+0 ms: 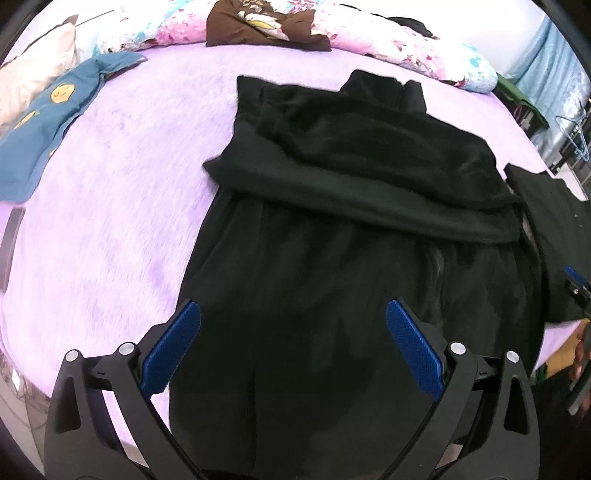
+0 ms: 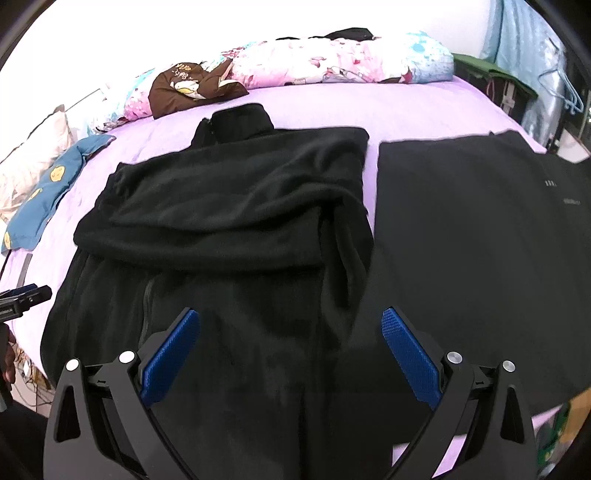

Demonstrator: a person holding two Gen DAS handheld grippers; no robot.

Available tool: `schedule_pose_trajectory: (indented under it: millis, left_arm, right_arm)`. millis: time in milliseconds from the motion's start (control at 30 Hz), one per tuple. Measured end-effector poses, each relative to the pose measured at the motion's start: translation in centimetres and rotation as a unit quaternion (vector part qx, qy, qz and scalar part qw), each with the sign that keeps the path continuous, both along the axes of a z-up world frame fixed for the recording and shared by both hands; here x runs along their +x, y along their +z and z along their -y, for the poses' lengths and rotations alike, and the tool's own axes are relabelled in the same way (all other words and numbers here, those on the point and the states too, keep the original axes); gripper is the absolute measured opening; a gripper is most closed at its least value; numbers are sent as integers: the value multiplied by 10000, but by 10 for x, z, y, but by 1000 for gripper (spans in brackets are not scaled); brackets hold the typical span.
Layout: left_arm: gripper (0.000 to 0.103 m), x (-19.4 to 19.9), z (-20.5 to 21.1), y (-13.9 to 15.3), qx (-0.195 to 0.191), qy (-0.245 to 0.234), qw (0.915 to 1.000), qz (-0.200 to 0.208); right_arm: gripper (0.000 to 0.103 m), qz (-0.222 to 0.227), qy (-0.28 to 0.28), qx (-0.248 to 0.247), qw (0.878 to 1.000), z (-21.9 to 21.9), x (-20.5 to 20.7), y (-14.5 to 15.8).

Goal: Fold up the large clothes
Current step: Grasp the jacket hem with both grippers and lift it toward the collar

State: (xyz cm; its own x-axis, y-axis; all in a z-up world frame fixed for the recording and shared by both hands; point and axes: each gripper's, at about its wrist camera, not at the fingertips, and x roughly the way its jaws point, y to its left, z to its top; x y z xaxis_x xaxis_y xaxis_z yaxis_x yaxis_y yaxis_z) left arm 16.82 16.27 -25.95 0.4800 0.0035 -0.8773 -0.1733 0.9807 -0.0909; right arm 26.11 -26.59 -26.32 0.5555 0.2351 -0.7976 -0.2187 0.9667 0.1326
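Observation:
A large black fleece garment lies on the purple bed, its sleeves folded across the chest, collar at the far end; it also shows in the right wrist view. My left gripper is open and empty, hovering over the garment's near hem at its left side. My right gripper is open and empty above the hem at the garment's right side. Part of the right gripper shows at the left wrist view's right edge, and part of the left gripper at the right wrist view's left edge.
A second black garment lies flat on the right of the bed. A blue garment lies at the left, a brown one and a floral pillow at the far edge. The purple bedcover is bare left of the fleece.

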Motion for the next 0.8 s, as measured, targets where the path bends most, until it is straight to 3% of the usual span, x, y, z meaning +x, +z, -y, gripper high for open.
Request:
schedule_pose_trajectory:
  millis: [367, 800]
  left_arm:
    - [97, -48, -9, -30, -241, -156, 9994, -200]
    - [97, -89, -25, -45, -407, 109, 9979, -487]
  right_arm:
    - [97, -273, -217, -18, 9994, 44, -44, -20]
    - [97, -813, -247, 11, 9964, 75, -82, -47]
